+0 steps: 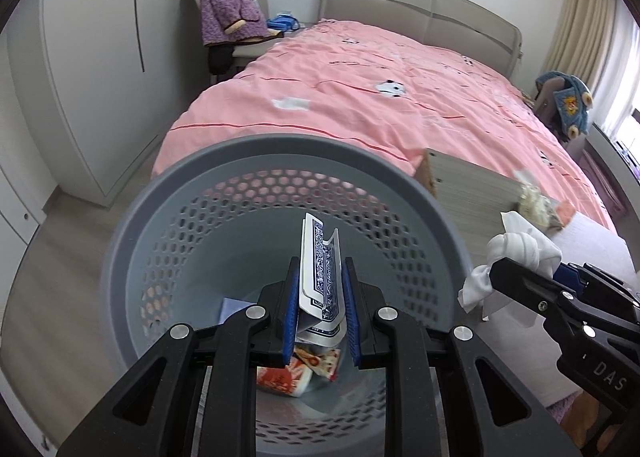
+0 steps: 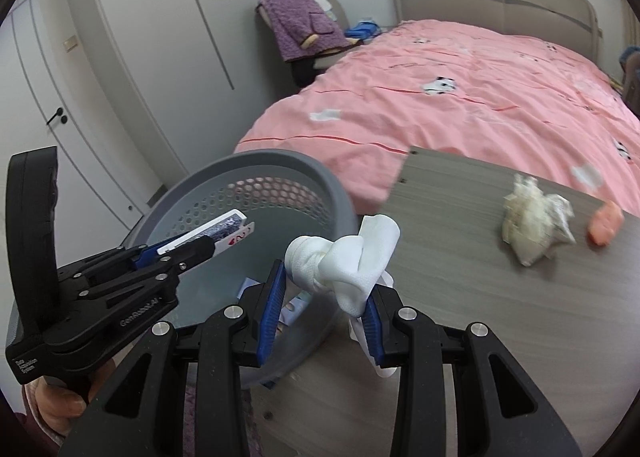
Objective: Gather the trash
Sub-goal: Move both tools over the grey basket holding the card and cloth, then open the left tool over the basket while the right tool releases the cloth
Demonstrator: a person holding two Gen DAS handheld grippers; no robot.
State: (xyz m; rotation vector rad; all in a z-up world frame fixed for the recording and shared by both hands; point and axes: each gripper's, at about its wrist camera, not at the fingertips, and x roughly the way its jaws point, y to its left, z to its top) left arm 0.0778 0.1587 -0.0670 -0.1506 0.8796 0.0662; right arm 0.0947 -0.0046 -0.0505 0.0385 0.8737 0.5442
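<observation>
My left gripper (image 1: 320, 289) is shut on a few bent playing cards (image 1: 320, 257) with blue patterned backs, held over the mouth of the grey perforated basket (image 1: 168, 193). Red and white wrappers (image 1: 296, 373) lie on the basket's bottom. My right gripper (image 2: 326, 289) is shut on a crumpled white tissue wad (image 2: 344, 257), held just right of the basket's rim (image 2: 312, 169) over the edge of the wooden table (image 2: 460, 297). In the right wrist view the left gripper (image 2: 224, 237) with its cards (image 2: 224, 227) reaches over the basket from the left, a hand below it.
On the table lie a crumpled off-white wrapper (image 2: 532, 217) and an orange-pink scrap (image 2: 606, 223). Behind stands a bed with a pink cover (image 2: 460, 97). A chair draped with a purple garment (image 2: 300, 23) stands by the wardrobe doors (image 2: 160, 57).
</observation>
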